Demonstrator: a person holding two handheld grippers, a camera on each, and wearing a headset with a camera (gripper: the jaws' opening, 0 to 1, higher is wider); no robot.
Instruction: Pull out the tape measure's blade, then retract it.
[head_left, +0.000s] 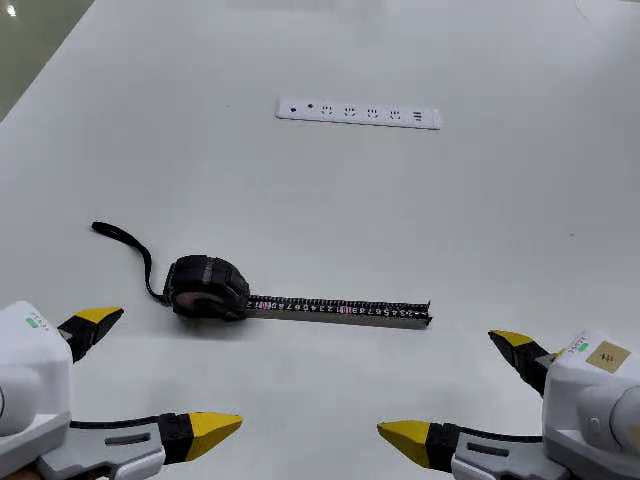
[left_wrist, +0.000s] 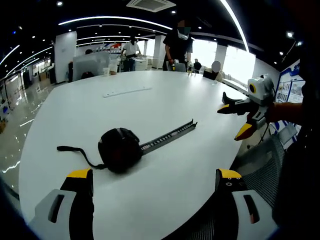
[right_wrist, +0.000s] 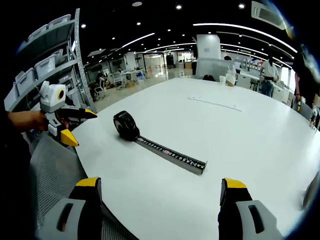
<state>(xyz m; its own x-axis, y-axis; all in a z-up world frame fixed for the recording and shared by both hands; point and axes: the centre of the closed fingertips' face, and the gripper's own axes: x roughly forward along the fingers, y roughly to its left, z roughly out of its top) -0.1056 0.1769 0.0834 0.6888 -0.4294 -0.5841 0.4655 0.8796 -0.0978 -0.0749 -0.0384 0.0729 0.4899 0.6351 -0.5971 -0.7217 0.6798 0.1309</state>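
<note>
Your tape measure's case (head_left: 207, 287) rests on the white table (head_left: 300, 190), and everything else is placed from it here. The blade (head_left: 340, 310) is out. It runs flat along the table from the case's mouth toward your right, printed marks facing up, and its end hook lies well apart from the case. A black wrist strap (head_left: 125, 245) trails from the opposite side of the case and curls away to its far left. On the far side of the case, well apart from it, a white power strip (head_left: 358, 113) lies flat, roughly parallel to the blade.

Your left gripper (head_left: 160, 372) is held on the near side of the case, slightly to its left. Its yellow-tipped jaws are spread wide with nothing gripped (in the left gripper view the case sits further out, framed between the two tips, untouched). Your right gripper (head_left: 455, 388) is held on the near side too, off to the right of the case and nearer to you than the blade's hooked end. Its jaws are likewise wide apart and empty. Neither gripper touches the case, the blade or the strap.

Far beyond the case, past the table's far edge, people (left_wrist: 177, 47) stand in the room.
</note>
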